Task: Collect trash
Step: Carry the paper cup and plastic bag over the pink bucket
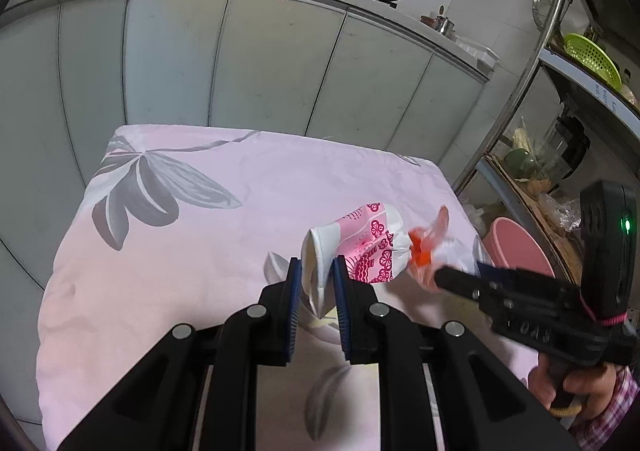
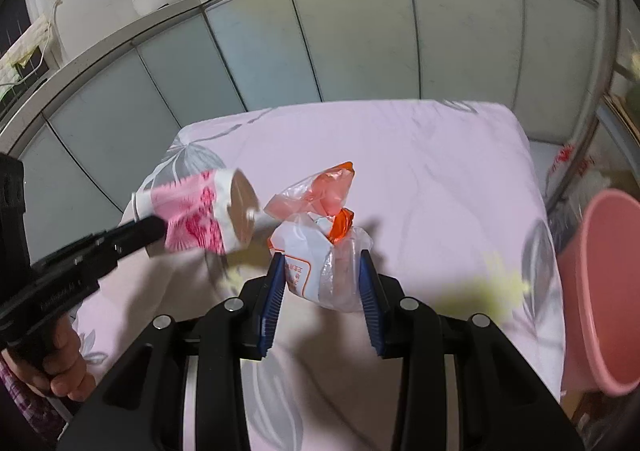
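Jaws of the left gripper point(image 1: 316, 275) clamp a crushed pink-patterned paper cup point(image 1: 356, 247) at frame centre; right gripper point(image 2: 322, 279) jaws clamp a crumpled clear-and-orange plastic bag point(image 2: 320, 247), above the pink floral desk cloth point(image 2: 420, 171).

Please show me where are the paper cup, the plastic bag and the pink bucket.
paper cup point(image 1: 360, 247), left wrist view, on its pink printed side.
plastic bag point(image 2: 316, 271), right wrist view, on its white printed front.
pink bucket point(image 2: 604, 291), right wrist view, on its outer wall.

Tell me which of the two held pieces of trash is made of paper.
The pink-patterned white paper cup, pinched at its rim in the left gripper. The right gripper holds a crumpled clear and orange plastic bag instead.
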Action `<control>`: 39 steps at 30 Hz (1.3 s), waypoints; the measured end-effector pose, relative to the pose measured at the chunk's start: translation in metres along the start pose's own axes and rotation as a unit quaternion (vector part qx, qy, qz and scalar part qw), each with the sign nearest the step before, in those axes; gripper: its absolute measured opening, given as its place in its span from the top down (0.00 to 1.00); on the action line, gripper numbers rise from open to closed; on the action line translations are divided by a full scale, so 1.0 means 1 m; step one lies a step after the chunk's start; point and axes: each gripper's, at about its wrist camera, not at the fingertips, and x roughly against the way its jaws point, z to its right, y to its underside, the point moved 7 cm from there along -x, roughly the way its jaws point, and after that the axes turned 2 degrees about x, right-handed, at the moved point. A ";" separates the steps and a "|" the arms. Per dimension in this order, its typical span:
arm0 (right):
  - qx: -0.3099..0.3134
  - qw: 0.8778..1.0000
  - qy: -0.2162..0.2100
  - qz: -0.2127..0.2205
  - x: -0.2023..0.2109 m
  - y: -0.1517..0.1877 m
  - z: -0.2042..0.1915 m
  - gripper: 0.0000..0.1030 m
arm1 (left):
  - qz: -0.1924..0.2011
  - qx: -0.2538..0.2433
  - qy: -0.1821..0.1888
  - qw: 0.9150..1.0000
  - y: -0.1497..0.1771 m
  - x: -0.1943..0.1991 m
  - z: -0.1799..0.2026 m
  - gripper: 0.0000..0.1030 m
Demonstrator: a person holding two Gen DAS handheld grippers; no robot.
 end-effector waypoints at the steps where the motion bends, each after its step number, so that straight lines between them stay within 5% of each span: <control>1: -0.003 1.000 0.001 0.000 0.004 0.005 0.002 0.64 | 0.001 -0.002 -0.002 1.000 0.000 0.001 0.004 0.85; 18: -0.042 0.998 0.024 0.032 0.062 0.044 0.036 0.64 | 0.005 -0.051 -0.013 0.999 0.011 0.018 0.084 0.85; 39: -0.139 0.980 0.099 0.101 0.136 0.057 0.149 0.64 | 0.019 -0.174 0.051 0.983 0.010 -0.006 0.237 0.85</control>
